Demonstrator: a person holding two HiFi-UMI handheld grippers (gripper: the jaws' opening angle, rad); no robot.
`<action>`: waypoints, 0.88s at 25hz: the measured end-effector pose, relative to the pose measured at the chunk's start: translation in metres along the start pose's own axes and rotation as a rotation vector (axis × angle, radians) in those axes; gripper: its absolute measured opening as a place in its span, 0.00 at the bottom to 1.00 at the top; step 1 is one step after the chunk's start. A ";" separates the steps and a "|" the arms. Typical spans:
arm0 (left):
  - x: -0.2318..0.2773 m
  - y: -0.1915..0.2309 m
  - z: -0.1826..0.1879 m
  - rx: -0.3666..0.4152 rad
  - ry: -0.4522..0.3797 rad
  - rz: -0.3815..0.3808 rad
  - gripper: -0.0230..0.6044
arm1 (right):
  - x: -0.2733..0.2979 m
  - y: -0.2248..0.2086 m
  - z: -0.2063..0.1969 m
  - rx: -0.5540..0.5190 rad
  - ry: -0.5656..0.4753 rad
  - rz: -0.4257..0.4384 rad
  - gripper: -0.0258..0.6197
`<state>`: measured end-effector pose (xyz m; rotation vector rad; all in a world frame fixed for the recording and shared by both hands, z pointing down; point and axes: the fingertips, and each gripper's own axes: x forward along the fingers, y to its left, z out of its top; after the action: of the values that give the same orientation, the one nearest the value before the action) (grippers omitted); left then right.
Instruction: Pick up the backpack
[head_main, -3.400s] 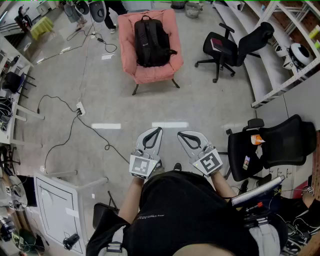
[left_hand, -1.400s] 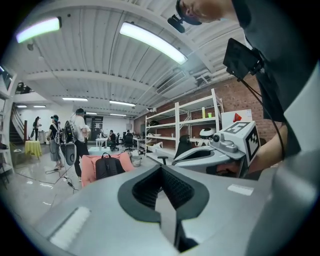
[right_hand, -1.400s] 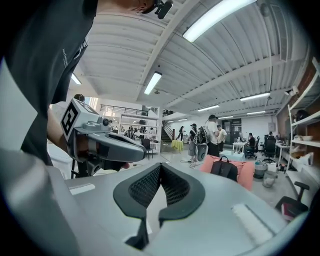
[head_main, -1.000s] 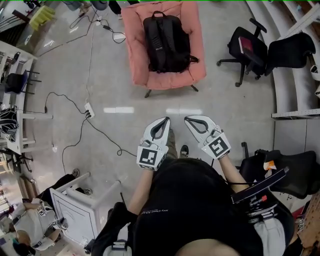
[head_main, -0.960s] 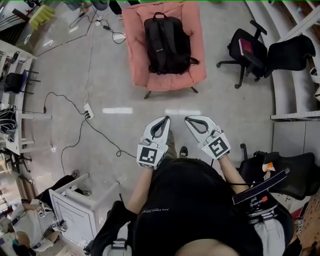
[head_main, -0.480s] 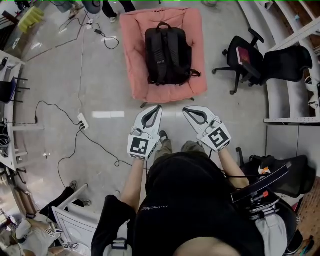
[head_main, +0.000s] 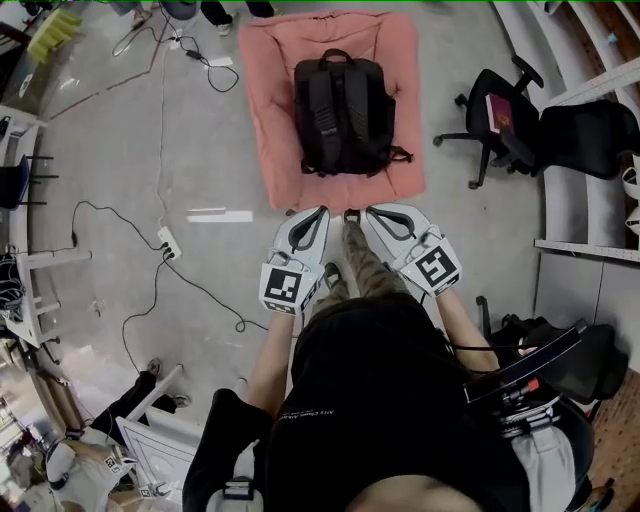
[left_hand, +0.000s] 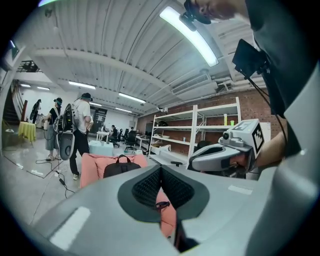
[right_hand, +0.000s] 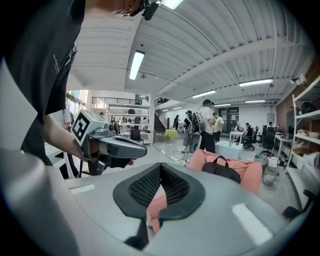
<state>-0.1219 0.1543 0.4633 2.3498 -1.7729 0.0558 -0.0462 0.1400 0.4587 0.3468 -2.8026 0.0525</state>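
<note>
A black backpack (head_main: 343, 113) lies flat on the seat of a pink armchair (head_main: 272, 130), handle toward the back; it also shows in the left gripper view (left_hand: 120, 167) and the right gripper view (right_hand: 227, 170). My left gripper (head_main: 321, 211) and right gripper (head_main: 367, 213) are side by side just short of the chair's front edge, both shut with nothing between the jaws. Each gripper sees the other: the right one (left_hand: 192, 163), the left one (right_hand: 146, 150).
A black office chair (head_main: 510, 125) stands right of the armchair, with metal shelving (head_main: 590, 90) beyond it. Cables and a power strip (head_main: 167, 241) trail over the floor at left. People stand in the background (left_hand: 80, 132). White tables (head_main: 25, 150) line the left edge.
I have walked toward the armchair; both grippers, still shut, went from well short of it to right at its front edge.
</note>
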 end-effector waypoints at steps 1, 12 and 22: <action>0.009 0.005 0.000 0.012 0.014 -0.004 0.04 | 0.009 -0.010 -0.003 0.005 0.001 0.005 0.06; 0.151 0.070 0.004 0.025 0.192 0.037 0.04 | 0.098 -0.171 -0.039 0.106 -0.036 0.044 0.06; 0.217 0.109 -0.059 -0.061 0.295 0.010 0.04 | 0.126 -0.242 -0.097 0.156 0.072 -0.018 0.06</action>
<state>-0.1604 -0.0693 0.5682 2.1591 -1.6202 0.3270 -0.0735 -0.1162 0.5901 0.3991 -2.7302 0.2757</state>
